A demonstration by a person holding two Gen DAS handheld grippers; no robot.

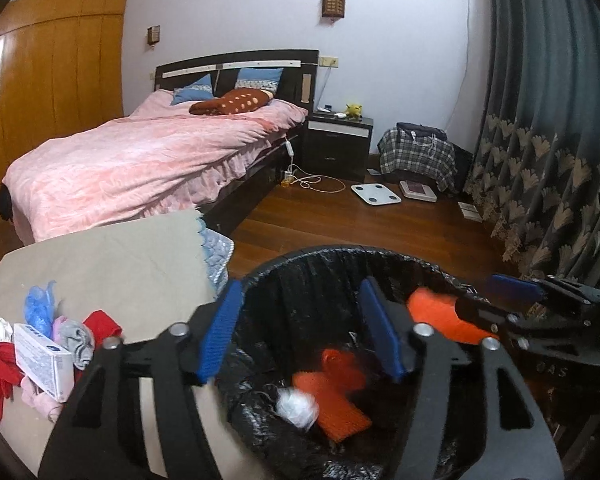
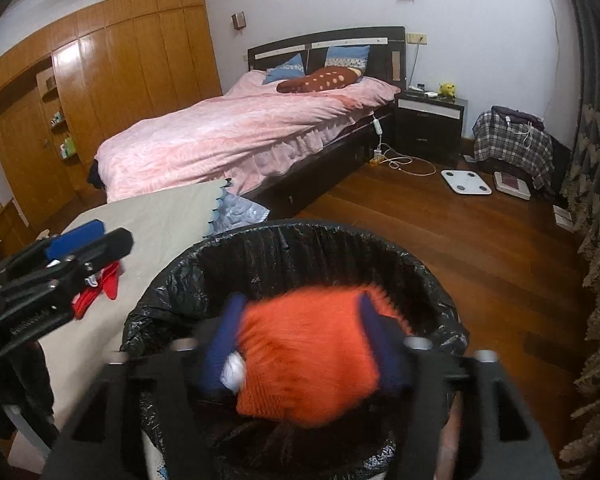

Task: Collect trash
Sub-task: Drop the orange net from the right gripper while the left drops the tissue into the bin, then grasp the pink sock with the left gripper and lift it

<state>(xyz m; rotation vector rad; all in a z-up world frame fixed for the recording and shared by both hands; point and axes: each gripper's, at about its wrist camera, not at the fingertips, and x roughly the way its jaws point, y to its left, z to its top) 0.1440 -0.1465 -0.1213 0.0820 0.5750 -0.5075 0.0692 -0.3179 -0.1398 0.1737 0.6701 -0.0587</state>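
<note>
Orange knit piece (image 2: 308, 356) sits blurred between my right gripper (image 2: 304, 344) fingers over the black-lined bin (image 1: 380, 256) — both sets parted, left gripper (image 1: 300, 332) empty — it could snag a pad, while trash pile (image 1: 40, 344) waits on the surface (image 1: 112, 264).

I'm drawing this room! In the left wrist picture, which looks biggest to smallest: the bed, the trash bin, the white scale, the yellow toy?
1. Bed
2. Trash bin, nearly as big, but only because it sits close to the camera
3. White scale
4. Yellow toy

Orange cloth (image 2: 308, 360), black bin liner (image 2: 172, 292)
</note>
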